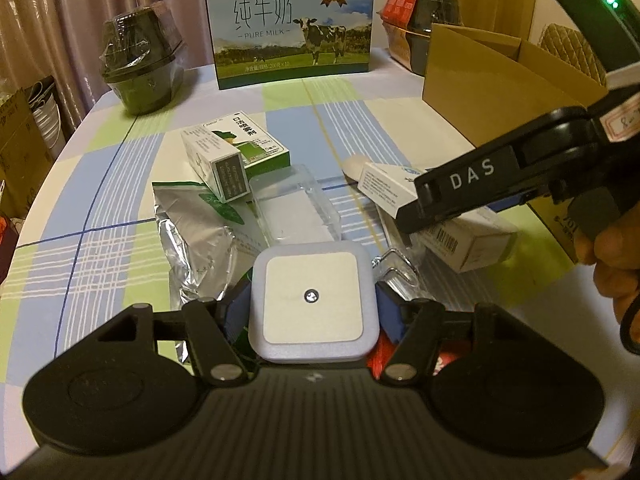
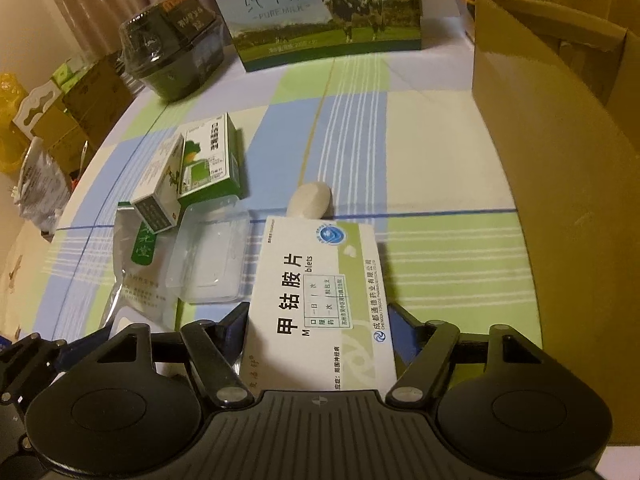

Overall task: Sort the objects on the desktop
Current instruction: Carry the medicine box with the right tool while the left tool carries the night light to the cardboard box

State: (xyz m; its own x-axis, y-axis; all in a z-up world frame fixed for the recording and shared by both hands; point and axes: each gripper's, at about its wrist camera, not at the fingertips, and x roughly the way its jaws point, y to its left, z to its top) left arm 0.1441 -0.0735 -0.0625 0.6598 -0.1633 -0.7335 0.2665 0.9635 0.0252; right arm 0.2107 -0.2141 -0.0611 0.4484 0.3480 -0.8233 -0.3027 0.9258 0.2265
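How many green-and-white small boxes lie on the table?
2. The flat box lies on the cloth; the slim box leans on it and the foil bag. Others may be hidden.

Around you: pleated curtains behind the table, checked tablecloth in blue, green and white, stacked cartons left, dim warm light.

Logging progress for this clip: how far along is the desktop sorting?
Nothing is visibly sorted yet. In hand: left gripper clamps the square night light; right gripper clamps the white medicine box. Left on the table: green spray boxes, foil pouch, clear plastic case, white oval piece.
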